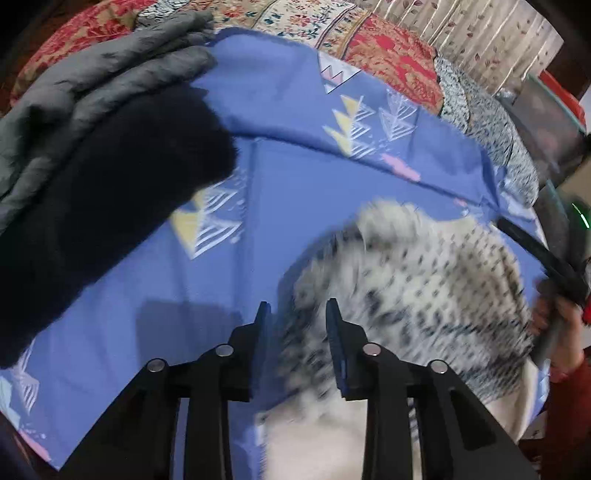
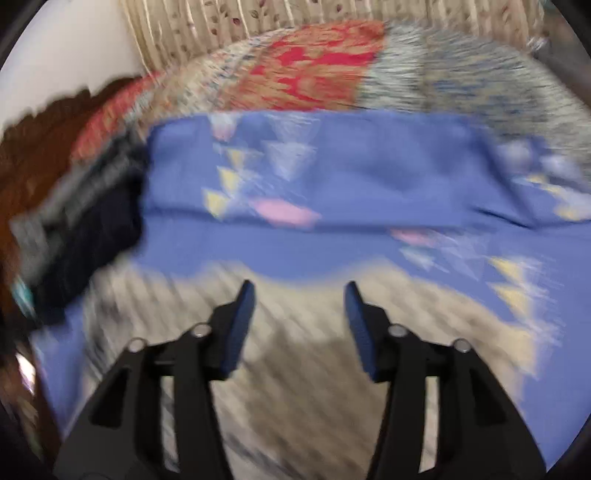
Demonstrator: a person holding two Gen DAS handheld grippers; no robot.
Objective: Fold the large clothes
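Observation:
A cream knit garment with black flecks (image 1: 417, 280) lies bunched on a blue sheet with triangle prints (image 1: 295, 184). My left gripper (image 1: 297, 314) is open just above the garment's left edge, with nothing between its fingers. The right wrist view is motion-blurred: my right gripper (image 2: 299, 295) is open and empty above the same cream garment (image 2: 295, 350), near its far edge. In the left wrist view the right gripper's black body (image 1: 546, 258) shows at the right edge, held by a hand.
A pile of dark navy and grey clothes (image 1: 92, 166) lies at the left of the sheet and also shows in the right wrist view (image 2: 81, 229). A red and floral patchwork quilt (image 1: 388, 55) and a pleated curtain (image 2: 221, 26) lie behind.

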